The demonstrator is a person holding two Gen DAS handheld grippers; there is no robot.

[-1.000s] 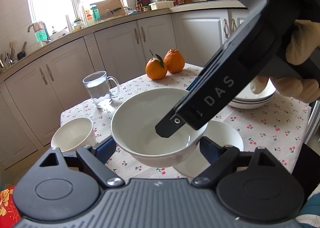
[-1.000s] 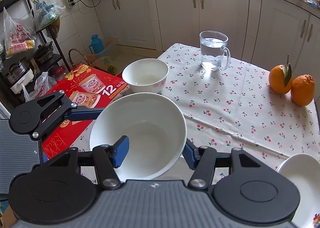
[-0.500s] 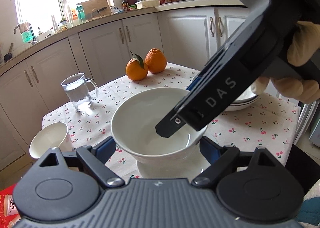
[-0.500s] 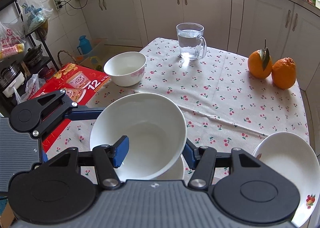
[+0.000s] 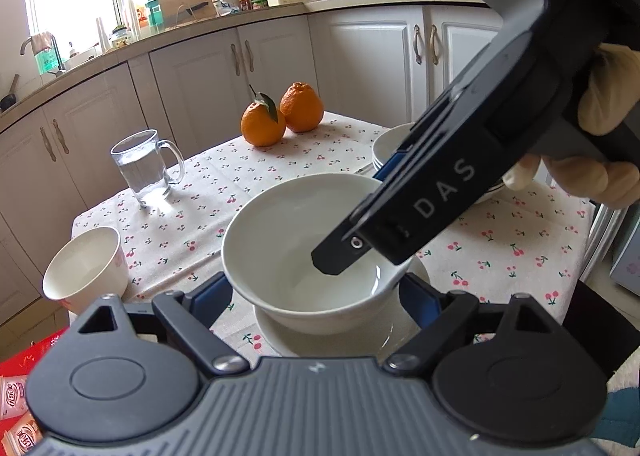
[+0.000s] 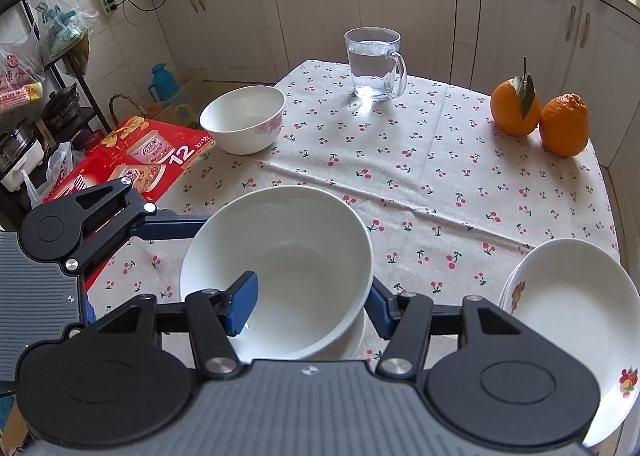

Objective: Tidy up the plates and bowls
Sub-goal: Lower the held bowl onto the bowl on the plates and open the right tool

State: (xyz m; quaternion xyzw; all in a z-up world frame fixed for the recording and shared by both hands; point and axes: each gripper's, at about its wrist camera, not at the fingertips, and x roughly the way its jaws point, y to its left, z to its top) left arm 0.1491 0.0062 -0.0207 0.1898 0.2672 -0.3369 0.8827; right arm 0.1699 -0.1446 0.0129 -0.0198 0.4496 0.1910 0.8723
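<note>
A large white bowl (image 5: 296, 240) sits nested in a second white bowl (image 5: 344, 332) near the table's front edge. My left gripper (image 5: 316, 296) holds it from outside, one finger on each side. My right gripper (image 6: 312, 302) grips its rim, one blue pad (image 6: 242, 302) inside the bowl (image 6: 280, 256) and the other finger outside. The lower bowl's rim (image 6: 358, 336) peeks out below. A small flowered bowl (image 6: 244, 118) stands at the far left corner, and also shows in the left wrist view (image 5: 86, 268). A stack of white plates (image 6: 572, 304) lies at the right.
A glass mug of water (image 6: 374, 64) and two oranges (image 6: 540, 114) stand at the back of the cherry-print tablecloth (image 6: 420, 184). A red carton (image 6: 132, 156) lies on the floor left of the table. Kitchen cabinets (image 5: 280, 56) run behind.
Both grippers carried the large bowl rightward and down over the second bowl; it now rests in it. The plate stack came into the right wrist view.
</note>
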